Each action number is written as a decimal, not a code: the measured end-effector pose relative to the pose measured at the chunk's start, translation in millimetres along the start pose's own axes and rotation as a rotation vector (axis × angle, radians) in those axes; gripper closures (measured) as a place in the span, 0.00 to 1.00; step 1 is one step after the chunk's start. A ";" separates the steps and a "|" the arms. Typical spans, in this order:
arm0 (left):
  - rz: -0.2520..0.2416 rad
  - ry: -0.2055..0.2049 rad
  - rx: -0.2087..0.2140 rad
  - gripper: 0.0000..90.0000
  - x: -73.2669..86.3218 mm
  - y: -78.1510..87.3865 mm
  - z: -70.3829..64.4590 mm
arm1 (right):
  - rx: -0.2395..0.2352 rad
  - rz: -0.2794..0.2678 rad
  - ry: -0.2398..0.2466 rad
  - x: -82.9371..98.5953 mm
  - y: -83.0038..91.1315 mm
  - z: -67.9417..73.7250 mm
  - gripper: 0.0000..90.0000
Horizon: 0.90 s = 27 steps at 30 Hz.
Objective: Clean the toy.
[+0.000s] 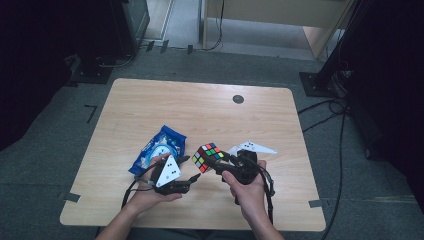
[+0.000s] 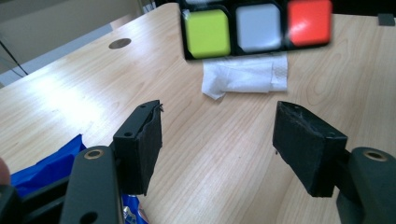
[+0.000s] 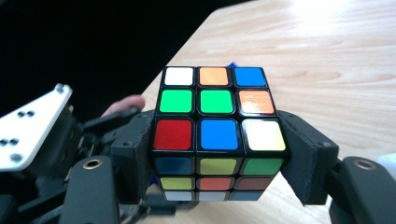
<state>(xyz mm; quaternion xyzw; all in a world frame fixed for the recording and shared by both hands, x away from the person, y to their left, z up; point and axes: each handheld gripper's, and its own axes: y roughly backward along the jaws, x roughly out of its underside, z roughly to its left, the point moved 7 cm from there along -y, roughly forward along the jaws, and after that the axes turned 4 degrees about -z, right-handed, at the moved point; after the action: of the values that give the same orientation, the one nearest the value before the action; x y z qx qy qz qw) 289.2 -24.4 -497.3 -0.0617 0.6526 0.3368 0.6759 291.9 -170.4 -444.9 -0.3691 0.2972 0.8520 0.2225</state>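
Observation:
My right gripper (image 3: pixel 217 156) is shut on a scrambled Rubik's cube (image 3: pixel 217 121), its pads pressing the cube's left and right sides. In the high view the cube (image 1: pixel 206 156) is held near the table's front middle by the right gripper (image 1: pixel 216 163). My left gripper (image 2: pixel 217 144) stands open with nothing between its black pads, pointing toward the cube (image 2: pixel 257 28), whose bottom row of green, white and red stickers hangs just beyond and above the jaws. Seen from above, the left gripper (image 1: pixel 190 170) sits just left of the cube.
A blue snack packet (image 1: pixel 159 149) lies on the wooden table (image 1: pixel 150 100) left of the left gripper, also at the lower left as the blue packet (image 2: pixel 51 168). A folded white tissue (image 2: pixel 245 74) lies beyond the cube. A round grommet hole (image 1: pixel 238 99) sits at the table's back.

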 end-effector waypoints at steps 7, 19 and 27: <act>-0.023 -0.032 -0.013 0.34 -3.8 3.3 -0.6 | -0.045 0.050 0.011 9.5 -8.0 7.2 0.38; -0.024 -0.081 -0.005 0.22 -10.4 2.4 -12.7 | -0.092 0.094 0.011 13.7 -13.2 13.3 0.38; -0.025 -0.103 -0.012 0.20 -10.1 0.9 -16.4 | -0.082 0.125 0.006 17.4 -15.0 12.8 0.38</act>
<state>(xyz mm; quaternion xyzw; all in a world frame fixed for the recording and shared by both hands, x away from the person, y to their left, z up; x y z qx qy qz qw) 275.7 -36.2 -490.0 -0.0568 0.6142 0.3349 0.7124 283.6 -148.2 -456.3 -0.3611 0.2855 0.8745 0.1526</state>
